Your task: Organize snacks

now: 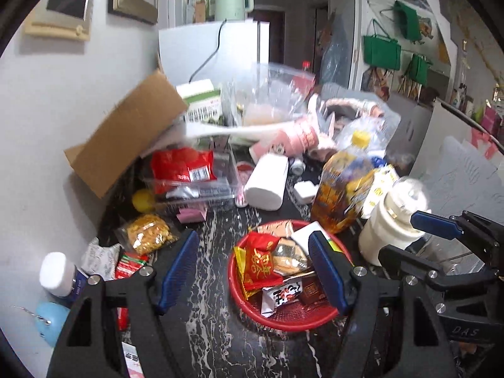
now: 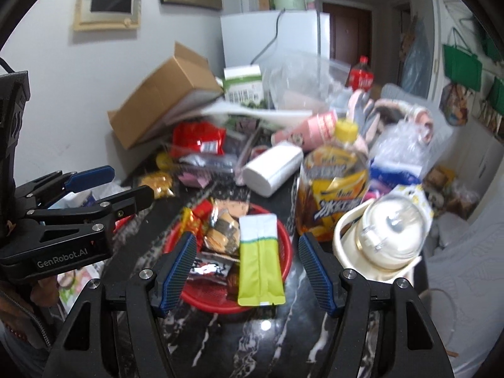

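Note:
A red mesh basket [image 1: 285, 315] [image 2: 285, 236] sits on the black marble table and holds several snack packets. A green-and-white sachet [image 2: 259, 260] lies across its near rim. My left gripper [image 1: 255, 271] is open and empty, just left of the basket; its right finger overlaps the basket. It also shows in the right wrist view [image 2: 123, 179]. My right gripper [image 2: 247, 271] is open and empty, straddling the basket's near side with the sachet between the fingers. It shows in the left wrist view [image 1: 441, 236]. A golden snack bag [image 1: 148, 233] lies left of the basket.
A yellow-capped tea bottle [image 1: 343, 186] [image 2: 335, 189] and a cream jar with a clear lid [image 1: 393, 223] [image 2: 384, 239] stand right of the basket. A white roll [image 1: 267, 182], a clear box with a red packet [image 1: 182, 167], a cardboard box [image 1: 126, 135] and plastic bags crowd the back.

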{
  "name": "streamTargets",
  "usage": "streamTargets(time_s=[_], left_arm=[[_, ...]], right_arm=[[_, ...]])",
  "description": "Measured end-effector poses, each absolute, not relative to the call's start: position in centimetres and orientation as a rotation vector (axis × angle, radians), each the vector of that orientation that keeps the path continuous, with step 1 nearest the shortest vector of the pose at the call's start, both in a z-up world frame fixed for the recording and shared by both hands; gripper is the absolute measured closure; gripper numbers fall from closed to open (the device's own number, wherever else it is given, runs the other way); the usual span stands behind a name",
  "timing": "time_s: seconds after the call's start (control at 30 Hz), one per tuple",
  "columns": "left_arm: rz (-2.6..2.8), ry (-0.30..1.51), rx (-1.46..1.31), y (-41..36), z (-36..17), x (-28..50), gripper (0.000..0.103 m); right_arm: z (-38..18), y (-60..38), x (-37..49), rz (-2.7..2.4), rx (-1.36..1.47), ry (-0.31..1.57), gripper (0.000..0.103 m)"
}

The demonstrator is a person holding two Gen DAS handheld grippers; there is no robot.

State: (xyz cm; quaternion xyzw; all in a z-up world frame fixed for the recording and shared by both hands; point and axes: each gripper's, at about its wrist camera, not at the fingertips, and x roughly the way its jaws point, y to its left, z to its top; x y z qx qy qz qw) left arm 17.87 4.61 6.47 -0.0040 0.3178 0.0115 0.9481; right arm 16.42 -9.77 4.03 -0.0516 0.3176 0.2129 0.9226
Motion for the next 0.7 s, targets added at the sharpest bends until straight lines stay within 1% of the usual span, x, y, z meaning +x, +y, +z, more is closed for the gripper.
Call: streamTargets(time_s=[0.3,0.33,0.4,0.53,0.6,0.7], left_arm=[[-0.002,0.543,-0.001,3.6,10.5,13.3,0.031],[-0.006,0.534,-0.003,3.6,10.8,12.8,0.031],[-0.011,0.52,-0.004,3.5,11.2,12.0,0.031],[-0.019,0.492,0.003,3.0,11.9,10.0,0.031],[-0.024,0.482,0.006,2.8,12.0,9.2,0.031],[-0.032,0.469,0.008,2.4,12.0,7.8,0.031]], right_arm=[[8.0,-11.2,11.6,0.407,-0.1,0.533,0.035],[8.3,-11.3,11.2,0.404,-0.101,0.523,0.034],[8.9,-11.6,9.9,0.395,-0.103,0.499,0.03],[9.6,-12.1,7.7,0.383,-0.107,0.461,0.027],[9.8,-12.3,6.7,0.377,-0.11,0.449,0.023],[9.8,-12.5,5.4,0.367,-0.114,0.435,0.023]])
